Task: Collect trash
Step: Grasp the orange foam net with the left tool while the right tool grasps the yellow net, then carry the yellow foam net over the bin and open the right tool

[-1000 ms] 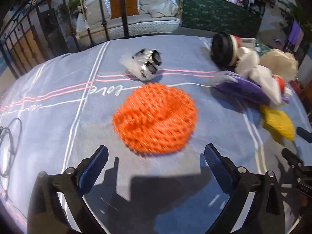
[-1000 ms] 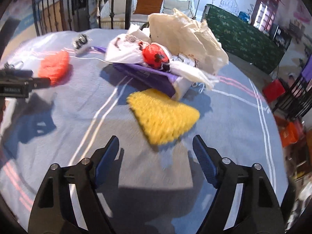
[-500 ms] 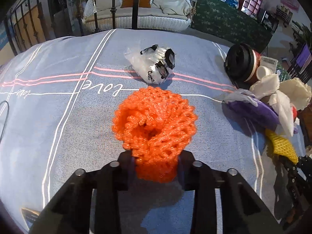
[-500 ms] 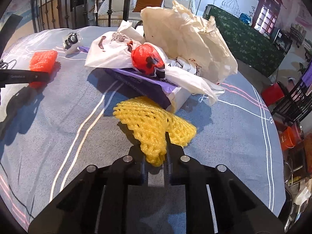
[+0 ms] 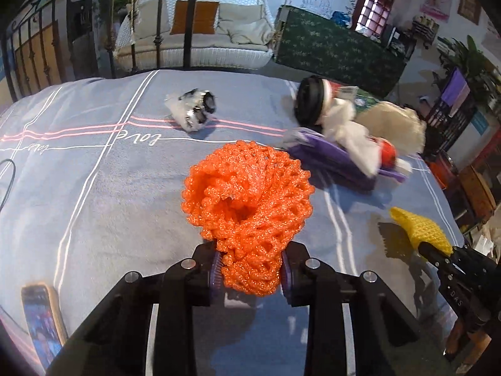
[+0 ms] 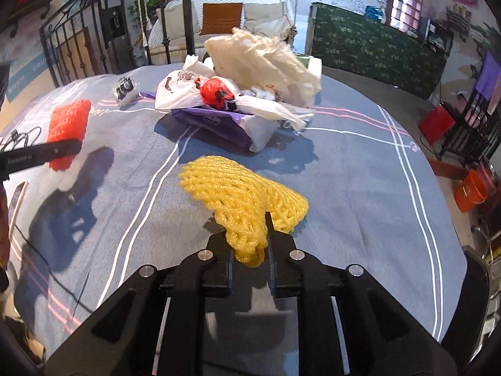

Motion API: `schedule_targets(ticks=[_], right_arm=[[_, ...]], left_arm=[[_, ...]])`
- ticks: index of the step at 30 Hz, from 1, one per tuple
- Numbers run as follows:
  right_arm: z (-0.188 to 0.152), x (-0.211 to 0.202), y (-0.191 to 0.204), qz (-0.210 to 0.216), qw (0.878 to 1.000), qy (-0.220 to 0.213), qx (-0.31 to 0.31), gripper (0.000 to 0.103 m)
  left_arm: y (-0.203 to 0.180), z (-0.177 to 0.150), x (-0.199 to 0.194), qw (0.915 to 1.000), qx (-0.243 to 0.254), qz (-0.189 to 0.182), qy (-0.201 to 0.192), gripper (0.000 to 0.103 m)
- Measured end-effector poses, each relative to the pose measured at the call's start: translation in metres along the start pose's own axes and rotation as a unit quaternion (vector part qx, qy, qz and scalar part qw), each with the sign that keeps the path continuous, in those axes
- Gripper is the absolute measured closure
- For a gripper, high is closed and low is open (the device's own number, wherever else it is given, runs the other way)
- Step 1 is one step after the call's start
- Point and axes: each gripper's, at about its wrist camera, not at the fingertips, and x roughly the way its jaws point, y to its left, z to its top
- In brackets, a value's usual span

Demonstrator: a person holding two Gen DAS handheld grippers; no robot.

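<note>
Left wrist view: the left gripper has its two fingers pinched onto the near end of an orange foam net, which bunches up and fans out ahead of the fingertips over the blue-grey bedspread. The jaws have just been closing, and the net sits squeezed between the pads. Beyond the fingers and a little to their left lies a crumpled clear wrapper with black print. Ahead and to the right of the fingers sits a heap of trash: a flattened purple bag lying as a base, with white plastic bags, a small red item and a cream crumpled bag piled on it, and a black-lidded cup on its side just behind. Whether anything sits inside the purple bag cannot be told. A phone lies on the bedspread at the left of the fingers, close to the gripper body.

In the right wrist view the right gripper has its fingers drawn close together, nipping the near corner of a yellow foam net; those jaws too have just been closing on it. The rest of the net spreads forward from the fingertips. Straight ahead of it is the same heap, the red item resting among the white bags on the purple one. The other gripper, with its orange net, shows far to the left of the fingers.
</note>
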Motion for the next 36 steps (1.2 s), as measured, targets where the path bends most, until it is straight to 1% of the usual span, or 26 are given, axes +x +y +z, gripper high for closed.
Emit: schedule_targets(ticks=[4,9,11,14,18,21,29,33,36], right_arm=[[-0.021,-0.025,-0.013,-0.003,0.999,-0.011,0.033,0.087],[-0.043,-0.052,-0.032,-0.012,0.998,-0.019,0.062,0.087],[-0.049,-0.062,-0.038,-0.012,0.997,-0.024,0.072,0.087],[-0.062,-0.078,-0.048,-0.018,0.995,-0.034,0.089,0.087],[-0.078,-0.093,-0.061,-0.022,0.993,-0.039,0.114,0.087],[-0.091,-0.102,-0.07,-0.025,0.991,-0.039,0.128,0.087],[-0.119,-0.141,-0.103,-0.057,0.983,-0.066,0.163,0.087],[-0.129,-0.155,-0.123,-0.077,0.977,-0.078,0.184,0.087],[-0.141,-0.162,-0.144,-0.094,0.97,-0.079,0.21,0.087]], left_arm=[[-0.028,-0.018,-0.012,0.9995,0.015,-0.029,-0.004,0.073],[-0.062,-0.034,-0.025,0.9976,0.043,-0.052,-0.011,0.073],[-0.073,-0.039,-0.027,0.9967,0.05,-0.064,-0.01,0.073],[-0.088,-0.047,-0.029,0.9954,0.064,-0.071,-0.007,0.073],[-0.105,-0.058,-0.032,0.9932,0.07,-0.094,-0.001,0.073],[-0.118,-0.064,-0.034,0.9903,0.078,-0.116,0.002,0.073],[-0.168,-0.079,-0.046,0.9799,0.124,-0.156,-0.004,0.073],[-0.194,-0.085,-0.048,0.9736,0.143,-0.178,-0.002,0.073],[-0.215,-0.093,-0.047,0.9682,0.163,-0.189,0.001,0.073]])
